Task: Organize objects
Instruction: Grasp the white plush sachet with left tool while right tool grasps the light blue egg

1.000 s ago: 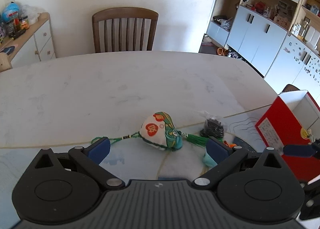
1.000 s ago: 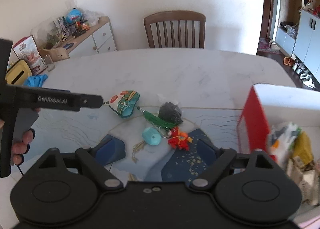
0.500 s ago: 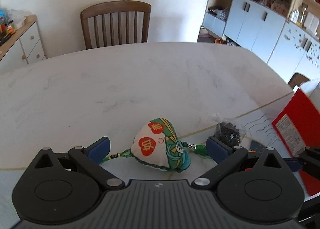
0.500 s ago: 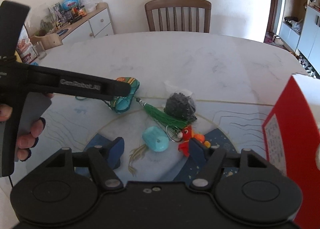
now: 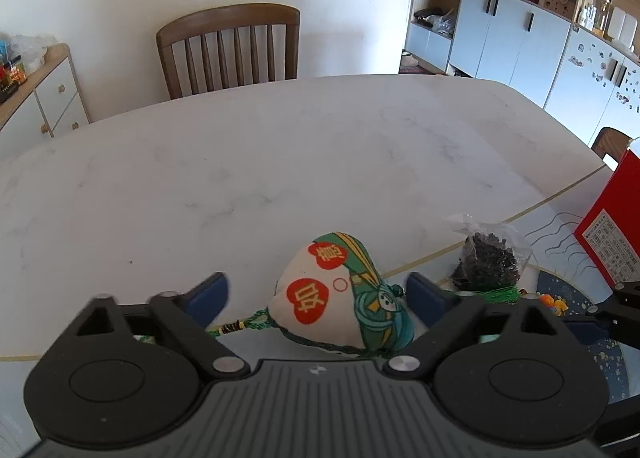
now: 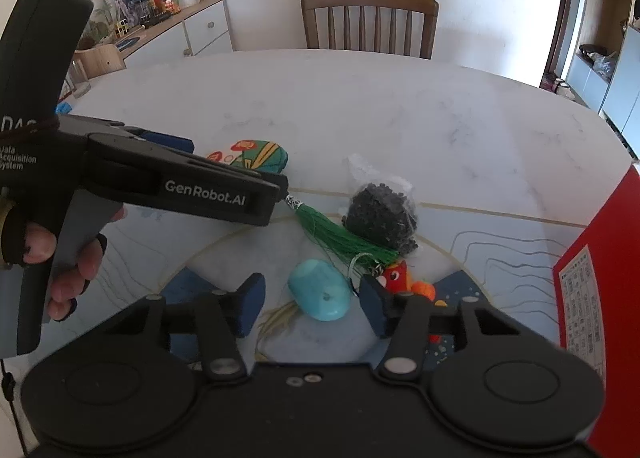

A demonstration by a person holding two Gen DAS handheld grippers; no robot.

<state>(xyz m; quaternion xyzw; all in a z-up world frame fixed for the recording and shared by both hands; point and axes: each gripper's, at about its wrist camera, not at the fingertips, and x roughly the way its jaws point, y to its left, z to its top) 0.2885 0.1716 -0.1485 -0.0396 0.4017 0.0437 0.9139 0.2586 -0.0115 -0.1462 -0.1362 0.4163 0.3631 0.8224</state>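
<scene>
Sachet: cream-and-teal stuffed fabric sachet w/ red patches & green tassel cord (image 5: 340, 298) lies on the table between the left gripper (image 5: 316, 294) pads, touching neither. 1 s ago it sat ahead of the tips, so the tool has closed in around it.
Left tool: jaws wide apart, nothing held; squeeze looks like the next step.
Tassel: green fringe (image 6: 340, 234) trails off to the tool's right, its end against the clear bag of dark pellets (image 6: 382, 216).
Pebble: turquoise egg-shaped piece (image 6: 320, 294) now sits between the right gripper (image 6: 312, 300) pads; earlier it was farther ahead. Jaws open, empty.
Keyring: red-orange toy figure (image 6: 404, 282) just beyond the right pad.
Box: red carton w/ white label (image 6: 592, 286) off to the right, probably where things go.
Risk: tassel may drag the bag on lift.
</scene>
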